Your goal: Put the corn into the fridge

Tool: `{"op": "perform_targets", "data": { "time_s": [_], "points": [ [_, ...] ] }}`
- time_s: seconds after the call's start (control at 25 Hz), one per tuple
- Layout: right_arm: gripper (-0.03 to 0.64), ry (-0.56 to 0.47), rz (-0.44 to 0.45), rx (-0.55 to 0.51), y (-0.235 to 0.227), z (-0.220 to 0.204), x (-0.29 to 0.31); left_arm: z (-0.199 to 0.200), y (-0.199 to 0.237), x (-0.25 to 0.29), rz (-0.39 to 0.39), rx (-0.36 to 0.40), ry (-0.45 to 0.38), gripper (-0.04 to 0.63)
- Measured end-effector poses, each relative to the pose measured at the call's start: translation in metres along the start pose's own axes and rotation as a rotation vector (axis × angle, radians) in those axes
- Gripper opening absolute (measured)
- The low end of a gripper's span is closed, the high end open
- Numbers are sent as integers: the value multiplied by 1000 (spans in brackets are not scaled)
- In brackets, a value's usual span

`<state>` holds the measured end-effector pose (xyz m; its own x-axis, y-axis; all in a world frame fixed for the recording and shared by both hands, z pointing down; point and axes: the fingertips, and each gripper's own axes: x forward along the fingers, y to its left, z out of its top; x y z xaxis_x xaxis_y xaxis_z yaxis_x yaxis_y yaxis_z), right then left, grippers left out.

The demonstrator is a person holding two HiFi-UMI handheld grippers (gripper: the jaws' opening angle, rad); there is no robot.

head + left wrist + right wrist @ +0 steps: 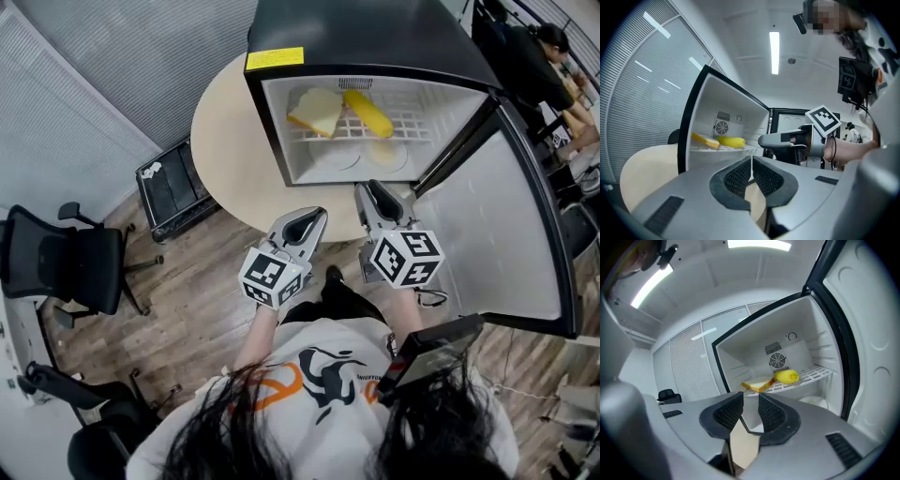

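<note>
Mini fridge [375,28] stands open on a round beige table [225,150] ahead of both tools, corn [368,112] on its shelf. Left tool [314,218] closed, right tool [371,191] slightly parted, both empty. Wood floor [187,309] beneath.

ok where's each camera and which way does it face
Head view: on the person's head, steeply down at the open fridge; left gripper, right gripper, forearms and hair show.
Left gripper view: on the left gripper, along its jaws toward the fridge; right gripper and forearm show.
Right gripper view: on the right gripper, into the fridge; only its jaws show.
Shared: the corn shows in all three.
</note>
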<state>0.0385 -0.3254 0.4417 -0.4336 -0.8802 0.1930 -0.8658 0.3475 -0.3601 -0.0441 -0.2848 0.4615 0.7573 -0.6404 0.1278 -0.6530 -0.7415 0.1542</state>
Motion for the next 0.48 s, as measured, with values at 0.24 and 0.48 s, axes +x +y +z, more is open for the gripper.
{"op": "perform_targets", "data": {
  "time_s": [0.24, 0.48],
  "points": [
    [89, -14, -9, 29, 21, -16, -38, -6, -20, -31, 13, -14, -12, 15],
    [78, -19, -47, 42, 26, -37, -76, -19, -48, -56, -3, -22, -6, 15]
  ]
}}
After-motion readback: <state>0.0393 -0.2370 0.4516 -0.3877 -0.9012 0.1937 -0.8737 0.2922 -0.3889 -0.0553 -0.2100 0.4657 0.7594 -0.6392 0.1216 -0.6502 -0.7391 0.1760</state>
